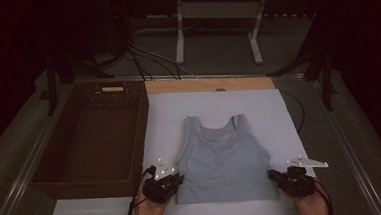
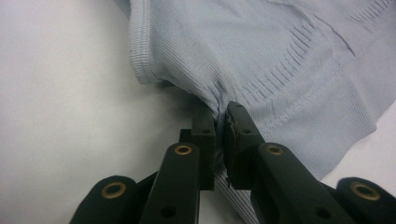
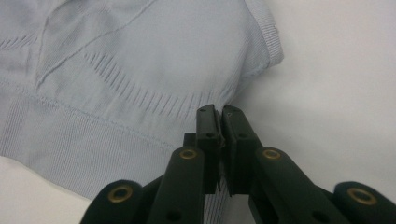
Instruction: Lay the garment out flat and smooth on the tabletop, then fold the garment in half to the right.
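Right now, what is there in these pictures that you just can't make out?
- Fabric pinched by the left gripper: hidden between its shut jaws, left gripper view.
- Tank top: cut off by the top edge, right gripper view.
- Basket floor: too dark, high view.
- Right gripper jaws: too small, high view.

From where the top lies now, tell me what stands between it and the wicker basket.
Nothing visible does. The tank top lies flat on the white board, both tools shut on its side edges: left tool, right tool. The basket sits directly left of the board; only its near wall must be cleared.
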Demonstrator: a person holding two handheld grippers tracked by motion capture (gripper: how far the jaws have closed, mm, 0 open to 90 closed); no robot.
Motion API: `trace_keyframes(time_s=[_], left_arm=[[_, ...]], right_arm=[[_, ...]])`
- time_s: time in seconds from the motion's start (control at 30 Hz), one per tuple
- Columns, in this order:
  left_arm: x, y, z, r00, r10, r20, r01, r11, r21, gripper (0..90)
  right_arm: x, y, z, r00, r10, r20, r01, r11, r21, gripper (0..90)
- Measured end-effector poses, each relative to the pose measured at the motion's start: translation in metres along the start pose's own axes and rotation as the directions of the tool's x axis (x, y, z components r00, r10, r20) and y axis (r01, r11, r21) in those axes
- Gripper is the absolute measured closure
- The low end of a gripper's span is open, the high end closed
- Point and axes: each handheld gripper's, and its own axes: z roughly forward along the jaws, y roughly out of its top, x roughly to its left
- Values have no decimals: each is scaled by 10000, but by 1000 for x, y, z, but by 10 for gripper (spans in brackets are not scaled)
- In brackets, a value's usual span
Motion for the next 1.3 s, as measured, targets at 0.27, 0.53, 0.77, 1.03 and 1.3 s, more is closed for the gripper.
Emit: trace_keyframes(time_s=[0.27, 0.53, 0.77, 1.03, 1.3], left_arm=[[0, 1, -4, 10000, 72, -12, -73, 9970, -769, 599], [3, 6, -5, 9986, -272, 448, 332, 9897, -1392, 307], [3, 12, -1, 9985, -273, 484, 368, 9773, -2084, 45], [5, 14, 7, 9920, -762, 1004, 986, 9652, -2422, 2], [6, 11, 22, 9846, -1252, 1217, 1469, 9707, -1903, 4]], right_arm=[[-5, 0, 1, 9985, 459, 305, -449, 9984, -347, 485], [-2, 3, -2, 9952, 260, 947, -151, 9934, -1138, 159], [-2, 4, -7, 9944, 300, 1015, -120, 9848, -1734, 93], [1, 5, -7, 9942, 119, 1070, 89, 9813, -1922, 93], [1, 5, -6, 9939, 110, 1097, 107, 9806, -1956, 94]])
